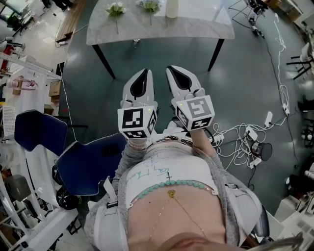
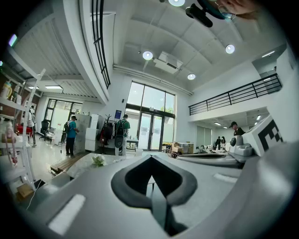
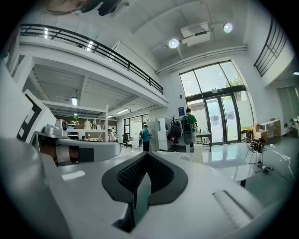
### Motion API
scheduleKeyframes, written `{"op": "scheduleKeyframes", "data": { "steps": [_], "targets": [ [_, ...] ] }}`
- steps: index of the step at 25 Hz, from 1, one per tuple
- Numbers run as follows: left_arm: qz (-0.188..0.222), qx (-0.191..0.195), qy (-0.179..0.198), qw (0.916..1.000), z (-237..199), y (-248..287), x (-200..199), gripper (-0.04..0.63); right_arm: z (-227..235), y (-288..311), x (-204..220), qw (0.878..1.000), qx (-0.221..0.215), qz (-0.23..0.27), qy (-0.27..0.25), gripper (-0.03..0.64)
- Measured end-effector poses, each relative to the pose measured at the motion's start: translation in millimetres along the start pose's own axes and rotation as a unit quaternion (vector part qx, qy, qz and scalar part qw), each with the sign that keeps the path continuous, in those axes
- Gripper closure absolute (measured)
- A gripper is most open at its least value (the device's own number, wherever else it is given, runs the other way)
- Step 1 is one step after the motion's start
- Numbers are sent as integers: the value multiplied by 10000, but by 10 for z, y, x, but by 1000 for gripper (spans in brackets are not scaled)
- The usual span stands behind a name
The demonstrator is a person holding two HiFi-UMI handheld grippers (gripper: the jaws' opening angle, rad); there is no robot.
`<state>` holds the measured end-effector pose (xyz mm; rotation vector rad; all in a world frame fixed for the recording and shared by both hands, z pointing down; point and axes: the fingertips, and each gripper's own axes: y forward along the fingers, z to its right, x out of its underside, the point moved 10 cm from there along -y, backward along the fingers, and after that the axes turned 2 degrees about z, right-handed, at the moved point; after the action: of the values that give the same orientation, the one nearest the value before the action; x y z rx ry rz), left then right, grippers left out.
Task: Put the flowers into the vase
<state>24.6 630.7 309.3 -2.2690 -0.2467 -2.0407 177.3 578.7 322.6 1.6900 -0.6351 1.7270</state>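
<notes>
Approaching the table point(image 1: 162, 28) is advised; left gripper point(image 1: 144, 72) and right gripper point(image 1: 171, 69) are closed, empty; one must be opened near the flowers point(image 1: 116, 9).

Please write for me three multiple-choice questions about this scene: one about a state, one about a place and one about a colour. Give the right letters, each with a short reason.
1. The left gripper and the right gripper have their jaws:
A) both wide open
B) both shut and empty
C) both shut on a stem

2. The flowers lie:
A) in the left gripper
B) in the right gripper
C) on the table

3. The chair is:
A) red
B) blue
C) yellow

Answers:
1 B: each gripper view shows the jaws together with nothing between them.
2 C: the head view shows them on the tabletop, far from both grippers.
3 B: its seat and back are dark blue.
</notes>
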Motion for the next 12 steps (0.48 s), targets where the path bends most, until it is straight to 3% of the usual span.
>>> {"op": "scheduleKeyframes", "data": {
  "steps": [12],
  "targets": [
    [-27, -149, 1, 9999, 221, 133, 39, 594, 257, -64, 7, 9995, -295, 109, 22, 594]
  ]
}}
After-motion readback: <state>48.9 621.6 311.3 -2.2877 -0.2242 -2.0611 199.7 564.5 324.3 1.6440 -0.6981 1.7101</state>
